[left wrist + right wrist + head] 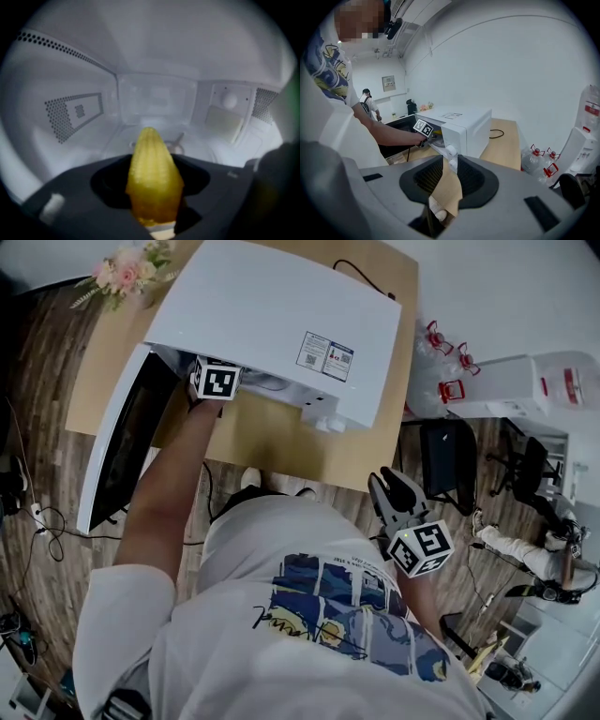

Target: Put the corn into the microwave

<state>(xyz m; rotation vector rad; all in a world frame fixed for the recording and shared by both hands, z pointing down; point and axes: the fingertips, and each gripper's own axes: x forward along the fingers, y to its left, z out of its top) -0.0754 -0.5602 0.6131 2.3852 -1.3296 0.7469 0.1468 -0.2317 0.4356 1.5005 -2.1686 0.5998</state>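
Jaws of the left gripper (153, 165) pinch a yellow, tapering corn cob (153, 180) from both sides in the left gripper view. Its pointed tip aims into the pale cavity of the boxy white microwave (154, 70), above the round plate (117, 140) on the cavity floor (we cannot tell whether the cob touches it).

From the right gripper view we see the right gripper (450, 176) with its jaws a narrow gap apart and nothing held; only tabletop shows through the gap. Beyond them the microwave (464, 129) stands on the light wooden table (506, 140), with the left gripper (423, 127) at its open front.

Looking down in the head view, we find the microwave (272, 315) covering most of the table (272, 442). Its dark-windowed door (122, 442) is swung open past the left edge. The left gripper (216, 382) reaches into the opening. The right gripper (398, 491) hangs off the near edge, toward the near right corner, well apart from the microwave. Pink flowers (127, 270) sit at the far left corner, a black cable (361, 277) near the far right corner.
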